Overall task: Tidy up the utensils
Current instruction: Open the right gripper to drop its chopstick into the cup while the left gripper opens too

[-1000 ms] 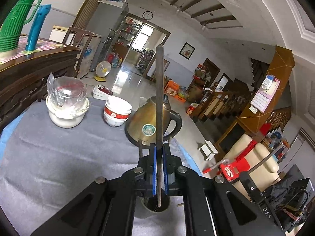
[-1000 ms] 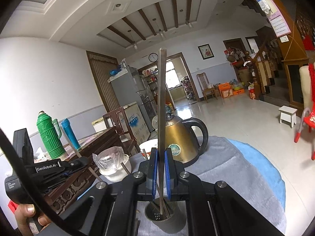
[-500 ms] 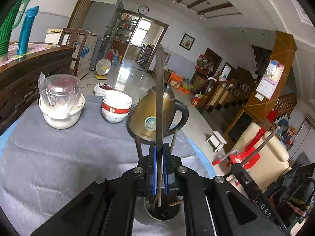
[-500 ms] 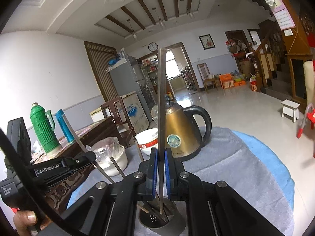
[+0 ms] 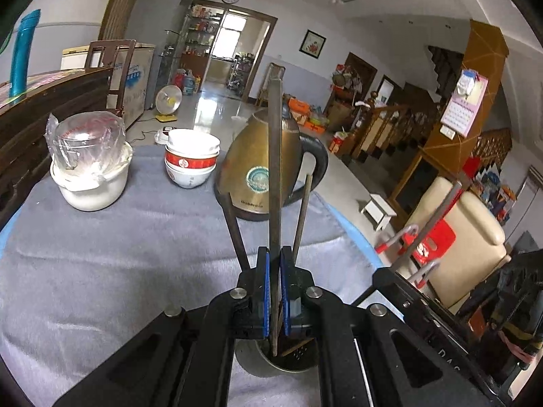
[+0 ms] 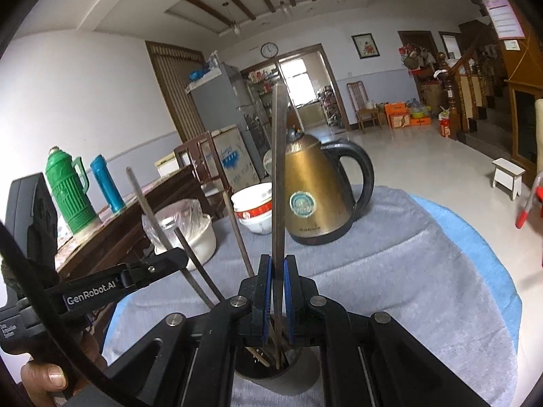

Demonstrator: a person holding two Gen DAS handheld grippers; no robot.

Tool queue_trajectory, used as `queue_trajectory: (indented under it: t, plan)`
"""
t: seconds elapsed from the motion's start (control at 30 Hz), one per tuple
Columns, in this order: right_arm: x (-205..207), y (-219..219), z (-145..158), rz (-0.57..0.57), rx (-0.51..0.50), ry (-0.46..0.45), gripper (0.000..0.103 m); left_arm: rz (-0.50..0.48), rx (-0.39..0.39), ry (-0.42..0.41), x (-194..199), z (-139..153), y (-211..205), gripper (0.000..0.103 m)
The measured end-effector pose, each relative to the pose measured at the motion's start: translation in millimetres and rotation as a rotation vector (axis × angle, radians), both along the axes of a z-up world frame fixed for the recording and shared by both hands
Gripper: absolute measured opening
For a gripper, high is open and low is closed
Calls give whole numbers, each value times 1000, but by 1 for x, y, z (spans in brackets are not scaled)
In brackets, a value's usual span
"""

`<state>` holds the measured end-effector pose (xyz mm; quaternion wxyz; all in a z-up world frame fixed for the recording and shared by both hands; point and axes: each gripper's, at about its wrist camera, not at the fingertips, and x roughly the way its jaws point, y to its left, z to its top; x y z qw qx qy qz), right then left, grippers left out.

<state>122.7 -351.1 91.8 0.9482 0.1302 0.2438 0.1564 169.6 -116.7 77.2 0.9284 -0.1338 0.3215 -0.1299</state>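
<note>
My left gripper (image 5: 275,291) is shut on a long dark chopstick (image 5: 275,169) held upright, its lower end inside a metal utensil cup (image 5: 271,361) just below the fingers. My right gripper (image 6: 277,298) is shut on another upright chopstick (image 6: 278,176), its lower end in the same cup (image 6: 271,369). Several more chopsticks (image 6: 237,234) lean out of the cup. The left gripper body shows at the left of the right wrist view (image 6: 112,281), holding its chopstick (image 6: 146,207).
The round table (image 5: 101,254) has a grey cloth. On it stand a brass kettle (image 5: 254,169), stacked red-and-white bowls (image 5: 191,157) and a white pot with a wrapped glass lid (image 5: 90,169). A wooden sideboard with green and blue flasks (image 6: 68,193) is left.
Both grippers have lowered and tilted down toward the table, bringing their chopsticks deeper into the cup. More of the leaning chopsticks now show beside the fingers.
</note>
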Motion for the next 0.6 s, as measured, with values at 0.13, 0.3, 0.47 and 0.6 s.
queue_trajectory:
  t: [0.13,0.3,0.47,0.6]
  plan:
    - [4,3,-6,15,-10,25,8,-16,15,15,3,-5,-2,6]
    - [9,7,-12,29,-20,49,8,-39,34,34,5,-10,-6,6]
    - [14,9,-18,45,-25,87,8,-55,52,62,7,-14,-8,6]
    - [18,9,-22,48,-26,115,8,-67,67,86,8,-19,-10,6]
